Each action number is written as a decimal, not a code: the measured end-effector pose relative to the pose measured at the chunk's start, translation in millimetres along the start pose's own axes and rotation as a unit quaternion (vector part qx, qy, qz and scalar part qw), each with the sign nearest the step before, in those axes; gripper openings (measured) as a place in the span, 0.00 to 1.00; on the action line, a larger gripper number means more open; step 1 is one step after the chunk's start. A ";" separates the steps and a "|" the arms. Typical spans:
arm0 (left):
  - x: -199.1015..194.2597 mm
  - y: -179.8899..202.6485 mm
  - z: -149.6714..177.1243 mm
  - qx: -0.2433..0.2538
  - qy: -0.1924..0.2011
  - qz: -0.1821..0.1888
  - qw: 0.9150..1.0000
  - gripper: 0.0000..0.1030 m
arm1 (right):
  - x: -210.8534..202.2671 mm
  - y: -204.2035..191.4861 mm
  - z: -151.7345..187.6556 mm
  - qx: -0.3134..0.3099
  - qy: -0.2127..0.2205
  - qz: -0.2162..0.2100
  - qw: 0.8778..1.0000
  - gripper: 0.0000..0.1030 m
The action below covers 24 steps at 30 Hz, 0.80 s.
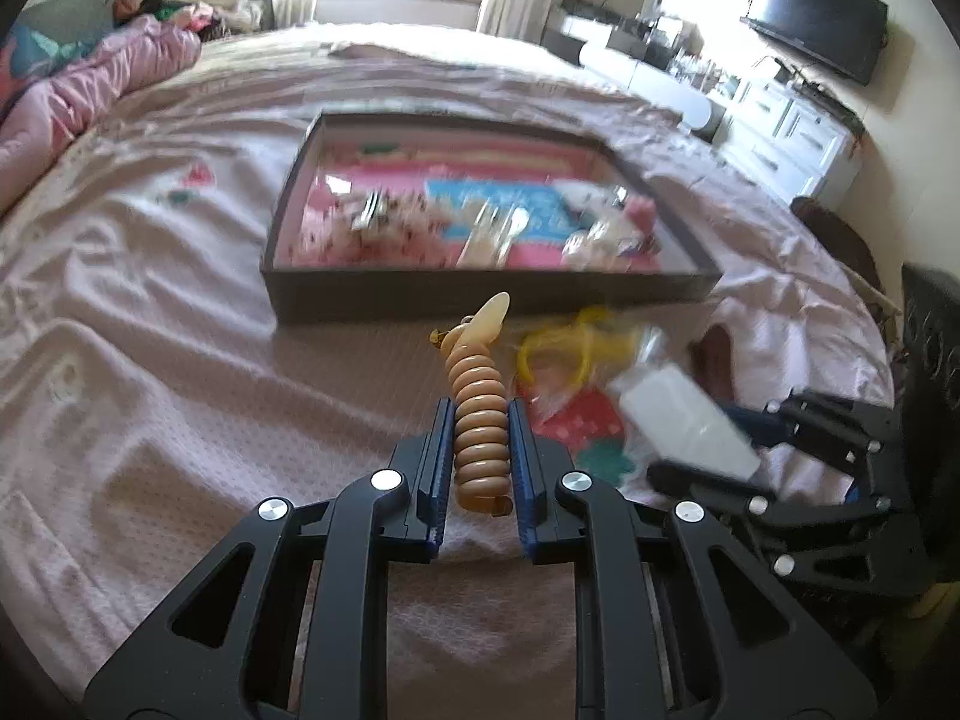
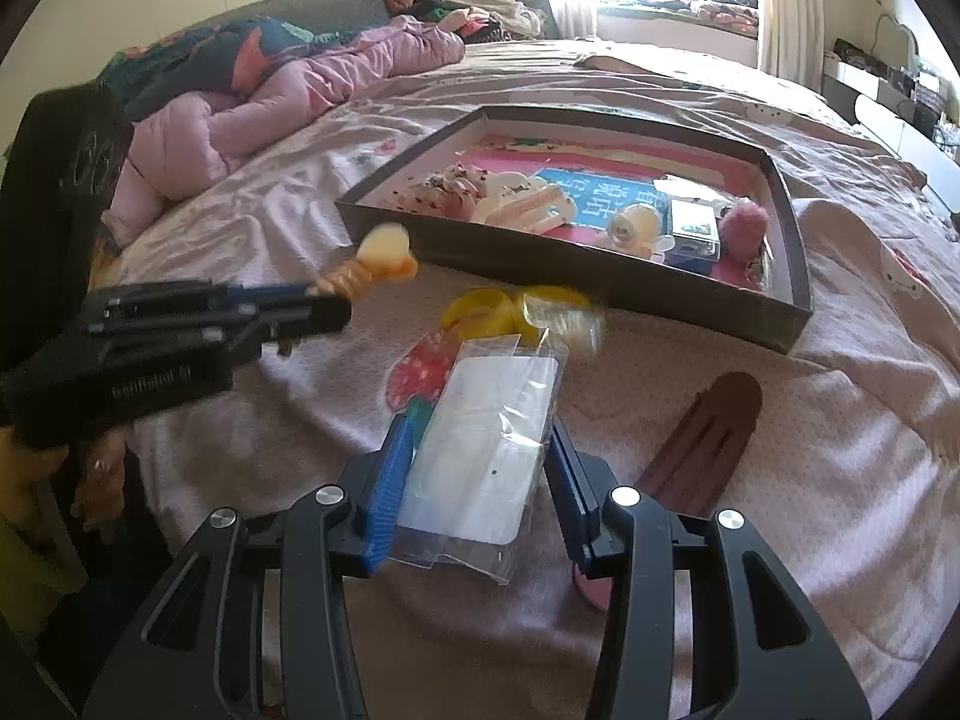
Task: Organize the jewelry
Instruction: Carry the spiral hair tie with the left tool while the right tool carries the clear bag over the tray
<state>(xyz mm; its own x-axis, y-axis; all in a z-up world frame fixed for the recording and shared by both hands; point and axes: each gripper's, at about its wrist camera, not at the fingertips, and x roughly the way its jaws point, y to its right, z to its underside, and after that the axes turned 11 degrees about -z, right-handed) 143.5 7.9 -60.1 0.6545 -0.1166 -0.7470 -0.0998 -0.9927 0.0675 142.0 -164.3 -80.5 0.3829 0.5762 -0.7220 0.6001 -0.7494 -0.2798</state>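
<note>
My left gripper (image 1: 479, 414) is shut on an orange spiral hair tie (image 1: 477, 420) with a pale charm at its tip, held above the bed just before the dark tray (image 1: 480, 297). It also shows in the right wrist view (image 2: 336, 294). My right gripper (image 2: 480, 432) is shut on a clear plastic packet with a white card (image 2: 486, 456); the packet shows in the left wrist view (image 1: 684, 426). The tray (image 2: 600, 276) holds several hair clips and small accessories on pink lining.
Yellow rings in clear wrap (image 2: 522, 312) and a red strawberry piece (image 2: 420, 369) lie on the bed before the tray. A brown comb-like clip (image 2: 708, 438) lies right of my right gripper. A pink quilt (image 2: 270, 102) is piled at far left. A dresser (image 1: 792, 132) stands far right.
</note>
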 end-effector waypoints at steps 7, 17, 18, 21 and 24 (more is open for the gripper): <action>-19.4 2.6 -11.9 -0.012 0.032 0.012 0.999 0.11 | -20.4 0.8 2.7 0.009 0.022 0.000 1.000 0.41; -27.8 15.4 -22.6 -0.002 0.054 0.018 0.998 0.11 | -52.2 19.2 -13.6 0.014 0.080 0.034 0.996 0.41; -27.3 16.7 -23.8 -0.001 0.055 0.019 0.998 0.11 | -53.0 21.4 -15.6 0.015 0.082 0.036 0.996 0.40; -25.8 20.4 -28.2 -0.001 0.058 0.024 0.998 0.11 | -58.6 28.7 -19.2 0.021 0.093 0.044 0.995 0.40; -23.9 25.1 -34.0 0.002 0.061 0.027 0.998 0.11 | -65.5 35.9 -24.2 0.026 0.104 0.053 0.993 0.40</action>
<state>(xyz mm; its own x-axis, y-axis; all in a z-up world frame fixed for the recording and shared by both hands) 150.8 -15.3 -18.0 0.7336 -0.1739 -0.6569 -0.1409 -0.9846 0.1034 155.5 -221.1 -27.9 0.5819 0.5448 -0.6038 0.5143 -0.8217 -0.2458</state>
